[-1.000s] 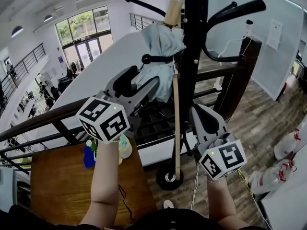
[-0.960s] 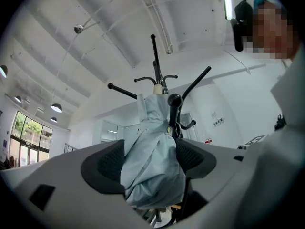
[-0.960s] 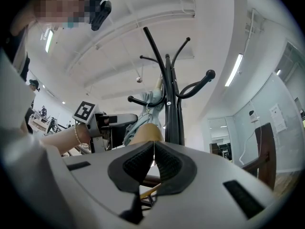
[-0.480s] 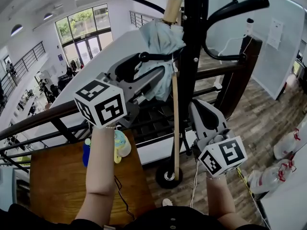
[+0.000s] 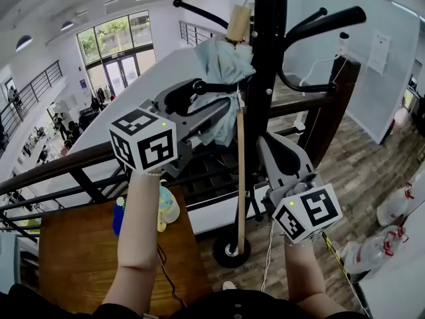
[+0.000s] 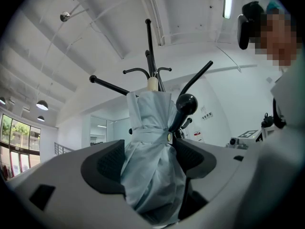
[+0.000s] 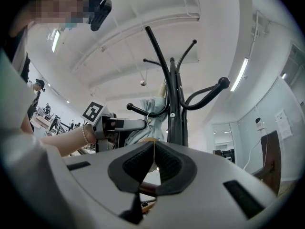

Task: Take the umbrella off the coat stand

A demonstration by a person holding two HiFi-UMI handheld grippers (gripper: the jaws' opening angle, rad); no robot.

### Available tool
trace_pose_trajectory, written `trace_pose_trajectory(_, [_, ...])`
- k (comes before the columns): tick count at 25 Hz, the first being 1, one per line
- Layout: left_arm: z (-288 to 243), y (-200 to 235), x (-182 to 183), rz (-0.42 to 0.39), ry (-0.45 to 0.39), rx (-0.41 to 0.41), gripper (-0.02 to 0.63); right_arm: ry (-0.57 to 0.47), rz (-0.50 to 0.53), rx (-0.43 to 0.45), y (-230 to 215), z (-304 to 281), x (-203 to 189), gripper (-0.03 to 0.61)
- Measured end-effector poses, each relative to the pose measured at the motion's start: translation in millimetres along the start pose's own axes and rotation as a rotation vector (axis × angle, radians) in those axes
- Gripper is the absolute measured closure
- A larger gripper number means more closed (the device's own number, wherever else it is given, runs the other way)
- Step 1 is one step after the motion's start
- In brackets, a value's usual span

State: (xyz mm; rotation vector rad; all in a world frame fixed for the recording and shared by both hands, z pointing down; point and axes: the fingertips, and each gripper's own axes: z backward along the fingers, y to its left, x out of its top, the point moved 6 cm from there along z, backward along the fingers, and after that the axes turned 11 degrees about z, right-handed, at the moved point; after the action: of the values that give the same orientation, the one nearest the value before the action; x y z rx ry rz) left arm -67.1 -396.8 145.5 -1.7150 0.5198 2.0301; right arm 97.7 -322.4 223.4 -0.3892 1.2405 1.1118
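A pale blue folded umbrella (image 5: 222,65) hangs against the black coat stand (image 5: 269,58), its wooden tip (image 5: 239,22) up by the top hooks. My left gripper (image 5: 202,108) is shut on the bunched canopy; in the left gripper view the umbrella fabric (image 6: 150,175) fills the gap between the pads, next to a black hook knob (image 6: 186,104). The thin wooden shaft (image 5: 240,171) runs down from the canopy. My right gripper (image 5: 260,145) is lower, shut on that shaft, which shows as a thin tan line between its pads (image 7: 143,163).
The stand's round base (image 5: 231,251) rests on the plank floor. A dark railing (image 5: 66,165) and a thick wooden post (image 5: 335,98) run behind it. A wooden table (image 5: 73,244) with a blue and yellow item (image 5: 166,208) lies at lower left; tied white bags (image 5: 398,205) sit at right.
My left gripper has risen and moved in around the canopy. The right gripper has stayed low on the shaft, shifting only slightly.
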Motion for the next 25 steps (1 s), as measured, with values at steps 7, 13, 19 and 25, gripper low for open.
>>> trace_pose_trajectory(7, [-7.3,4.5,2.7,0.004,0.019,-0.026,0.295,-0.007,-0.002,0.012,-1.0,-6.2,1.0,0.549])
trace_pose_trajectory(13, [-11.8,6.4,4.1,-0.021,0.066,-0.047,0.295,-0.027,0.002,0.008,-3.7,-8.5,5.2,0.549])
trace_pose_trajectory(19, [-13.9,5.2,7.4,-0.058,0.088,-0.049,0.293,-0.024,-0.009,-0.004,-7.6,-8.4,0.4,0.549])
trace_pose_trajectory(25, [-19.8,6.6,6.7,-0.052,0.096,-0.074,0.291,-0.023,-0.017,-0.010,-8.9,-7.5,-3.4,0.549])
